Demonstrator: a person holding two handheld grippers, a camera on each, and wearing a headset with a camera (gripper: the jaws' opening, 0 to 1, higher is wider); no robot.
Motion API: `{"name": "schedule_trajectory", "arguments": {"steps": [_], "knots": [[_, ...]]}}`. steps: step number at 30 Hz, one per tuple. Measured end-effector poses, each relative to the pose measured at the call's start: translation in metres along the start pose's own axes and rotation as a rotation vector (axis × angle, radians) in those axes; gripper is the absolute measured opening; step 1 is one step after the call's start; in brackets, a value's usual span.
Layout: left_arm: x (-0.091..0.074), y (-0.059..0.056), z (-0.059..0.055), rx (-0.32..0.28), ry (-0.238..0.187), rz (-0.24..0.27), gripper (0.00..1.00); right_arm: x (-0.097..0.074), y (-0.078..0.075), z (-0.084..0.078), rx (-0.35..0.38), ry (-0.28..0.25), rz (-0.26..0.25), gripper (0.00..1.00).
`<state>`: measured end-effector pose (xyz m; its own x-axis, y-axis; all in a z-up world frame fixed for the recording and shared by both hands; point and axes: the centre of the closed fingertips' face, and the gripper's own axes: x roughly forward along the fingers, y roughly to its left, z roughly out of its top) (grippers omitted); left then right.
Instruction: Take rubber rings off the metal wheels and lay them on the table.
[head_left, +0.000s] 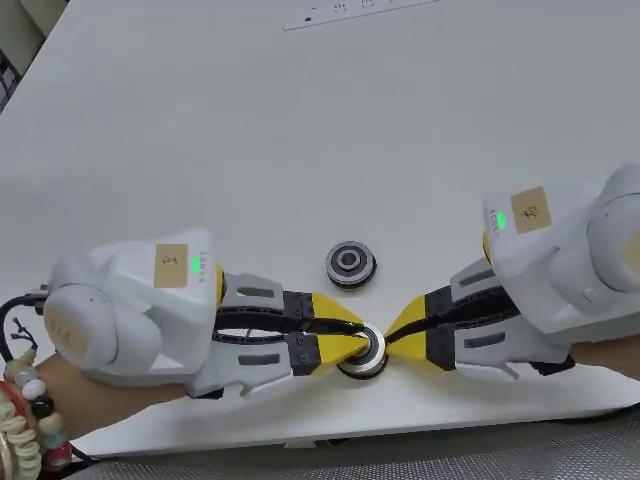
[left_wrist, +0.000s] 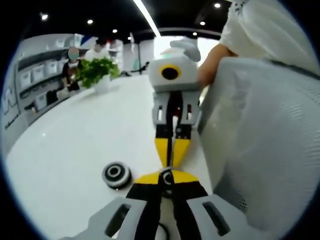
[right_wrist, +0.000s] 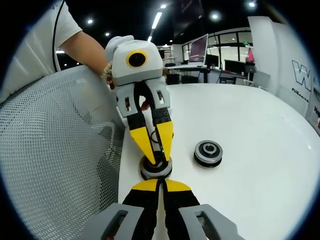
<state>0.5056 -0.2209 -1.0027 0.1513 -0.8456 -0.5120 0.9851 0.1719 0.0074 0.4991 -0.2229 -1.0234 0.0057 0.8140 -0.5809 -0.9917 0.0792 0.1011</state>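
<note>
Spare wheel (head_left: 350, 264) just beside gripped wheel (head_left: 368, 350) (mesh chair (right_wrist: 50, 165) close).

My left gripper (head_left: 352, 338) and right gripper (head_left: 392, 336) match. Each has a rounded white shell (head_left: 110, 320), a tan label (head_left: 171, 266) with a dark mark, a small green light (head_left: 197, 266), 2 pale grey finger bases with dark slots (head_left: 257, 292), black links and 2 yellow wedge-shaped jaw tips. A black cable (head_left: 14, 318) comes off the left shell's rear. At my left wrist I wear beaded bracelets (head_left: 28, 412) in cream, red and dark tones, and my sleeve (right_wrist: 35, 42) is short and white.
</note>
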Motion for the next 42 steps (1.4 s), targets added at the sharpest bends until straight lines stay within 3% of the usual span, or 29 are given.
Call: {"name": "schedule_trajectory", "arguments": {"steps": [8,11,12,13,20,25,26,28,30,34,36,37,42], "knots": [[0.000,-0.004,0.004,0.027,0.006,-0.005,0.13,-0.001,-0.002,-0.001,0.079,-0.008,-0.008,0.00],[0.004,-0.011,0.000,0.024,0.034,-0.029,0.20,-0.001,-0.003,-0.001,0.095,-0.011,-0.011,0.00],[0.004,-0.012,0.004,0.032,0.009,-0.032,0.19,-0.001,-0.003,-0.001,0.106,-0.011,-0.010,0.00],[0.004,-0.013,0.003,0.029,0.023,-0.037,0.18,-0.001,-0.003,-0.001,0.112,-0.013,-0.010,0.00],[0.002,-0.011,0.000,0.015,0.031,-0.023,0.14,-0.002,-0.005,-0.002,0.169,-0.029,-0.005,0.00],[0.003,-0.012,-0.001,0.065,0.028,-0.026,0.14,-0.002,-0.005,-0.003,0.217,-0.050,0.002,0.00],[0.003,-0.011,-0.001,0.085,0.022,-0.025,0.14,-0.002,-0.005,-0.003,0.216,-0.054,-0.002,0.00],[0.002,-0.008,-0.001,0.062,0.018,-0.012,0.14,-0.002,-0.008,-0.001,0.154,-0.066,-0.025,0.00],[0.003,-0.009,-0.001,0.061,0.014,-0.026,0.14,-0.001,-0.005,-0.002,0.192,-0.047,-0.001,0.00],[0.003,-0.006,-0.001,0.062,0.008,-0.013,0.14,-0.002,-0.009,-0.002,0.198,-0.029,-0.020,0.00],[0.003,-0.005,-0.001,0.066,0.008,-0.015,0.14,-0.001,-0.009,-0.003,0.246,-0.025,-0.018,0.00],[0.003,-0.005,-0.001,0.064,0.006,-0.015,0.14,-0.002,-0.008,-0.003,0.318,-0.029,-0.011,0.00],[0.003,-0.004,-0.001,0.045,-0.012,-0.021,0.14,-0.004,-0.010,-0.003,0.495,-0.064,0.020,0.00]]}}
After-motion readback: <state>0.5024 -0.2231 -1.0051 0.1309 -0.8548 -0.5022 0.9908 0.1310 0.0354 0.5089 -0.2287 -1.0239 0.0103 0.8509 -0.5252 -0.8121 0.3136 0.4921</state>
